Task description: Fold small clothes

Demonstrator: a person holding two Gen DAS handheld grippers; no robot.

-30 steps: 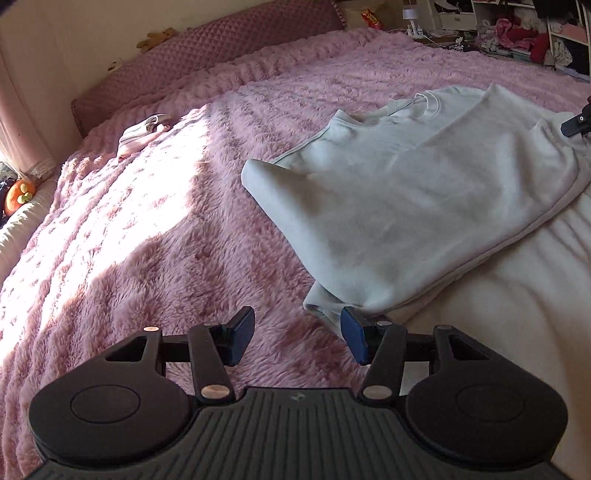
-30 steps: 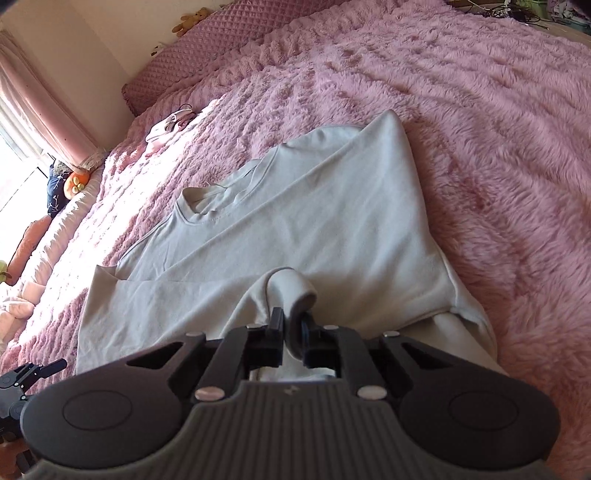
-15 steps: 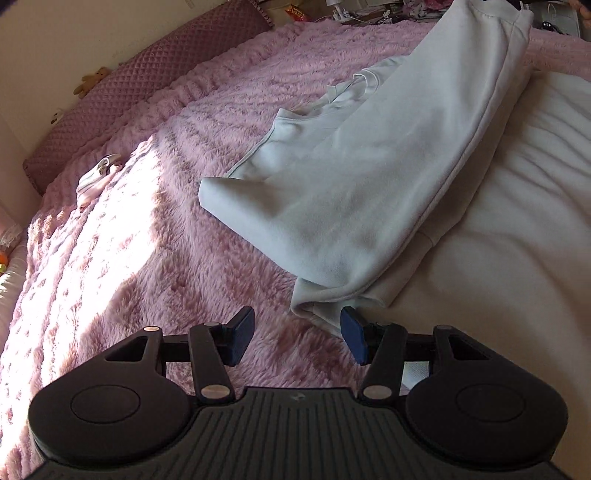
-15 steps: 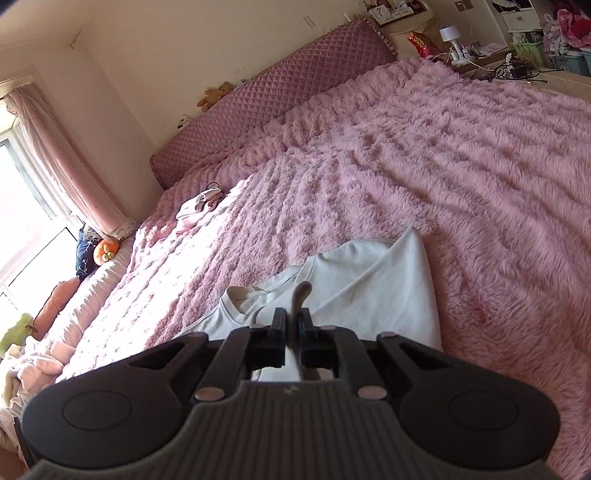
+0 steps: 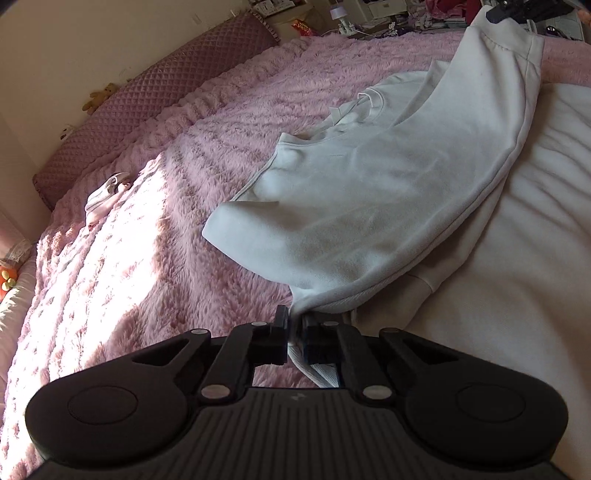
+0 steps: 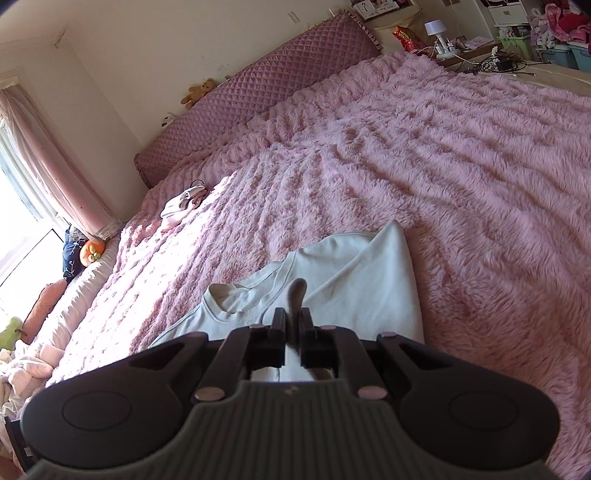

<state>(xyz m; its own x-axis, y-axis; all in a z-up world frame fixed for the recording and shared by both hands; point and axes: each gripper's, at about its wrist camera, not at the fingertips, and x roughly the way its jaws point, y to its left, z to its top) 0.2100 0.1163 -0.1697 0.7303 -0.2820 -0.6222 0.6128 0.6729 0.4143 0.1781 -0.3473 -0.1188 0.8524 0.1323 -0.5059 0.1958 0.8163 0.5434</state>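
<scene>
The left hand-held gripper [image 5: 294, 325] has just been closing, and its jaws now pinch the near hem corner of a pale sweatshirt [image 5: 369, 206], with a strip of ribbed hem hanging down between the blue pads. The right hand-held gripper [image 6: 293, 325] is clamped on another fold of the same sweatshirt [image 6: 354, 284]; a small loop of fabric sticks up above its closed jaws. In the left wrist view the right hand-held gripper [image 5: 496, 14] shows as a dark tip at the top right, holding the far hem corner raised, so the garment hangs stretched in a slanting span between the two grippers while its upper part, with the round neckline [image 5: 354, 110], lies on the bed. The folded shoulder corner rests on the fluffy pink blanket [image 5: 129, 240] that covers most of the bed, and the lower edge of the sweatshirt drapes over a cream-coloured cover [image 5: 517, 277] on the right side. Sunlight falls in a bright patch across the blanket on the left. Well apart from the sweatshirt, near the head of the bed, a small white and pink garment [image 6: 183, 206] lies crumpled on the blanket. A quilted mauve headboard cushion [image 6: 258, 88] runs along the wall, with a small teddy bear [image 6: 199, 90] sitting on top of it. A pink curtain [image 6: 48, 162] hangs at the window on the left, and an orange plush toy [image 6: 90, 251] sits below it beside the bed.
</scene>
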